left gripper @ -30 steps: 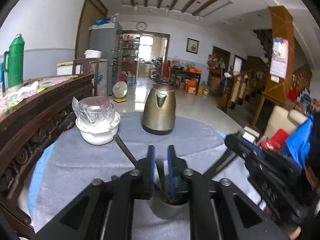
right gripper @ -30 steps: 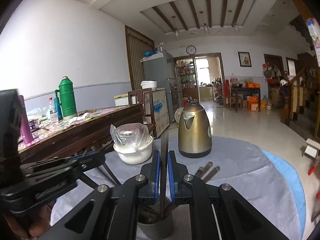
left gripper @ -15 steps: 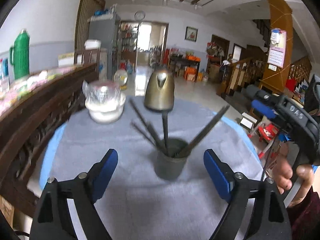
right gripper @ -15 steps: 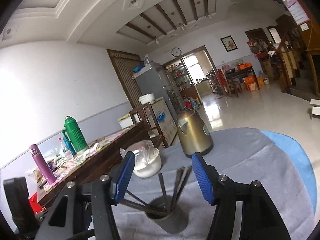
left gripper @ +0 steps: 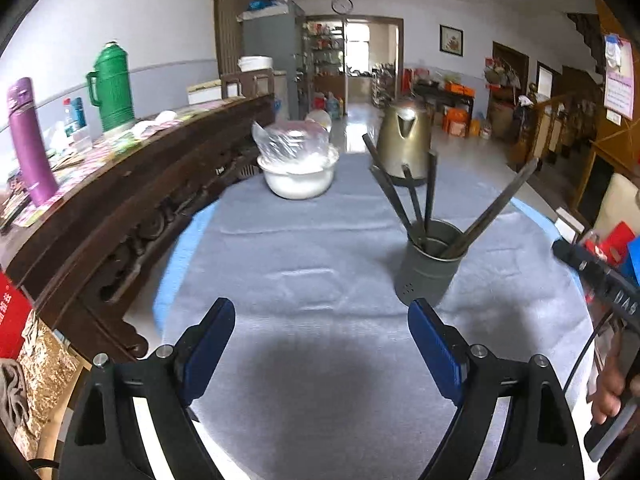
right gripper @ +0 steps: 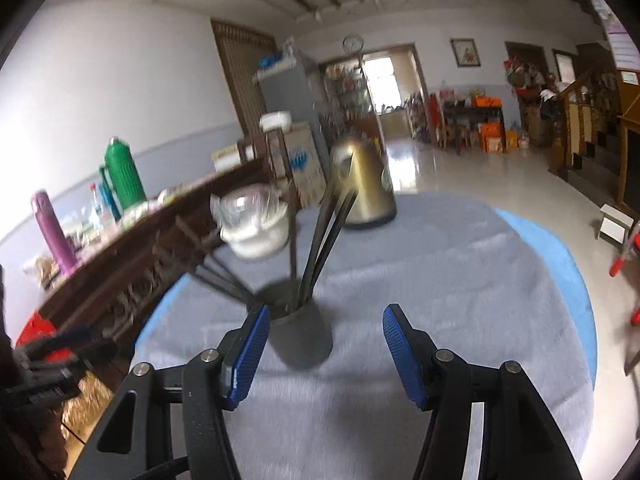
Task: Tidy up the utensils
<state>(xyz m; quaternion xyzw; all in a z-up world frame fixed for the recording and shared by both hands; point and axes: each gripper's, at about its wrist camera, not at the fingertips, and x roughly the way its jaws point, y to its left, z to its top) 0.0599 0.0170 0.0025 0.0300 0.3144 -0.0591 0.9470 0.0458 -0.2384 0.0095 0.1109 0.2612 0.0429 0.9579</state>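
Observation:
A grey metal holder cup [left gripper: 432, 266] stands on the grey cloth of the round table [left gripper: 304, 240], with several dark utensils [left gripper: 430, 196] standing in it and fanning out. My left gripper [left gripper: 322, 340] is open and empty, pulled back, with the cup ahead to its right. In the right wrist view the cup [right gripper: 302, 336] and its utensils [right gripper: 324, 240] sit just ahead of my right gripper [right gripper: 324, 344], which is open and empty. The cup is close to its left fingertip [right gripper: 252, 340]. That view is blurred.
A brass kettle [left gripper: 404, 144] and a white bowl under plastic wrap [left gripper: 298, 170] stand at the table's far side. A dark wooden sideboard [left gripper: 132, 200] with a green thermos [left gripper: 110, 86] and purple bottle [left gripper: 30, 142] runs along the left. The right gripper's body [left gripper: 600, 284] shows at the right edge.
Both grippers were shut on utensils over the cup a second ago. They have opened, left the utensils in the cup, and drawn back from it.

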